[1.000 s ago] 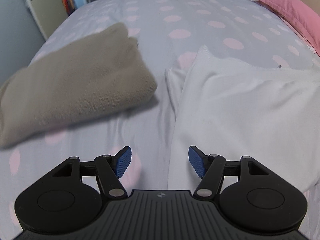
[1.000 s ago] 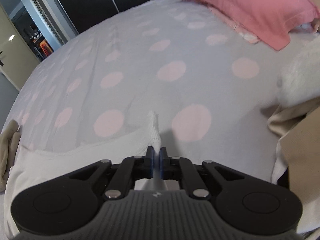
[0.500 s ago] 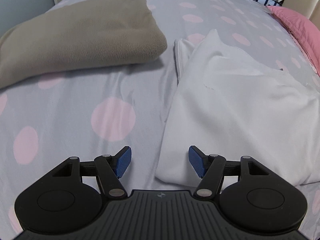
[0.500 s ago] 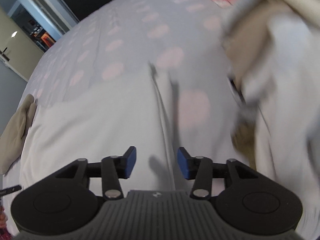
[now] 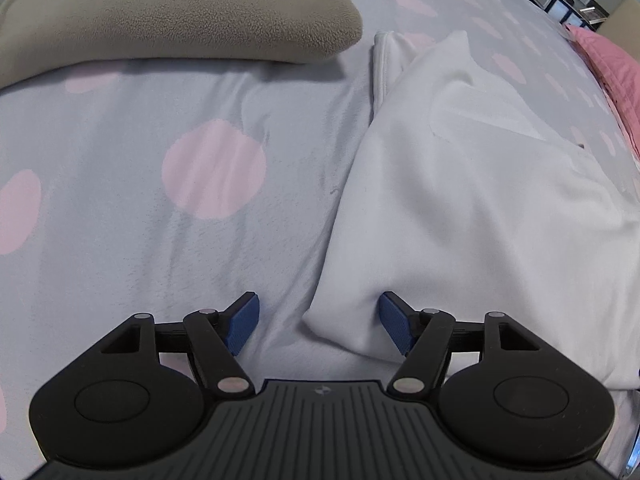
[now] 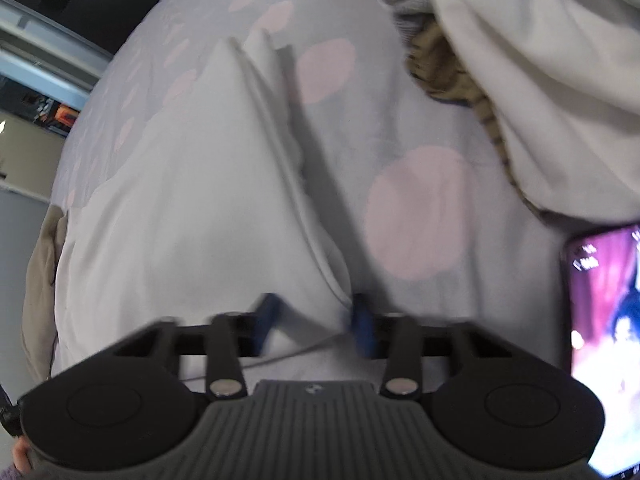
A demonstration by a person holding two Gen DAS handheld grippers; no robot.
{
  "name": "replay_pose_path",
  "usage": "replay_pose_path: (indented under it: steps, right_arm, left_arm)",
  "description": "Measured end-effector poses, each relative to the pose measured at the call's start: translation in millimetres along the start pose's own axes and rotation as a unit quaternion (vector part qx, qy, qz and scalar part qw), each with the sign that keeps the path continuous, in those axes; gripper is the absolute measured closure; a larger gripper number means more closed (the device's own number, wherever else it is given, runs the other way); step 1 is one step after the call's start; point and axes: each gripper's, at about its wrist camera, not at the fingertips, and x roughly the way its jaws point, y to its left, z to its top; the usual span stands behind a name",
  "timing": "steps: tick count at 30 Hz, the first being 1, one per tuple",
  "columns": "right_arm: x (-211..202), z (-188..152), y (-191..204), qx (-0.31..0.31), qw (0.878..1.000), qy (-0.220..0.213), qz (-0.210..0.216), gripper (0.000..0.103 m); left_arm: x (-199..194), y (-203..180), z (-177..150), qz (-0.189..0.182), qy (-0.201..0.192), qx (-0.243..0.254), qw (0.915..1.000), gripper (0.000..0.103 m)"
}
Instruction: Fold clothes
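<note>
On the left side of the bed (image 5: 140,220), a folded beige fleece (image 5: 172,8) lay by itself, set apart, I judged, as a finished piece so it would not tangle with the next one. Just to its right, on the spotted cover, the white garment (image 5: 460,208) lay partly folded, one layer doubled over another.

My left gripper (image 5: 318,326) pointed down at the garment's near left corner. Its fingers had just been closing and stood half apart, the corner lying between them; the right pad seemed to touch the cloth while the left pad was clear of it, so nothing was gripped yet.

My right gripper (image 6: 314,320) sat at the garment's (image 6: 180,208) right edge, where a hem ridge ran away from me. Its fingers had just been closing and stood narrow with a bunch of that edge between them, though the blur kept me from saying they pinched it. I took the two corners as the handles for the next fold.

Further right lay a heap of unfolded clothes (image 6: 540,80) and a lit phone (image 6: 604,340).
</note>
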Motion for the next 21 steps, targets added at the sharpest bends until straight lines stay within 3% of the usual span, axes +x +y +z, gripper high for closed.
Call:
replay_pose_path:
  steps: [1, 2, 4, 10, 14, 18, 21]
  right_arm:
    - [-1, 0, 2, 0.0, 1.0, -0.004, 0.004, 0.086]
    - [-3, -1, 4, -0.001, 1.0, -0.007, 0.008, 0.087]
    - [-12, -2, 13, -0.018, 0.999, -0.028, 0.005, 0.089]
    - [-56, 12, 30, -0.039, 0.997, -0.074, 0.002, 0.092]
    - [-88, 28, 33, -0.035, 0.997, -0.073, 0.001, 0.092]
    - [-112, 21, 32, -0.049, 0.997, -0.051, -0.019, 0.092]
    - [-109, 9, 23, -0.055, 0.997, -0.027, -0.038, 0.092]
  left_arm:
    - [-2, -2, 0, -0.006, -0.003, 0.005, 1.0, 0.061]
    - [-4, -4, 0, -0.014, -0.005, 0.006, 0.9999, 0.078]
    - [-11, -8, 0, -0.007, -0.013, 0.006, 0.9999, 0.09]
    - [-56, -12, 7, -0.022, -0.042, -0.011, 0.9988, 0.094]
    - [-94, -11, 9, -0.039, -0.044, -0.023, 0.998, 0.095]
    - [-115, -7, -10, -0.039, -0.014, -0.027, 0.9988, 0.095]
    - [-107, 2, -32, -0.038, 0.025, -0.033, 0.9985, 0.095]
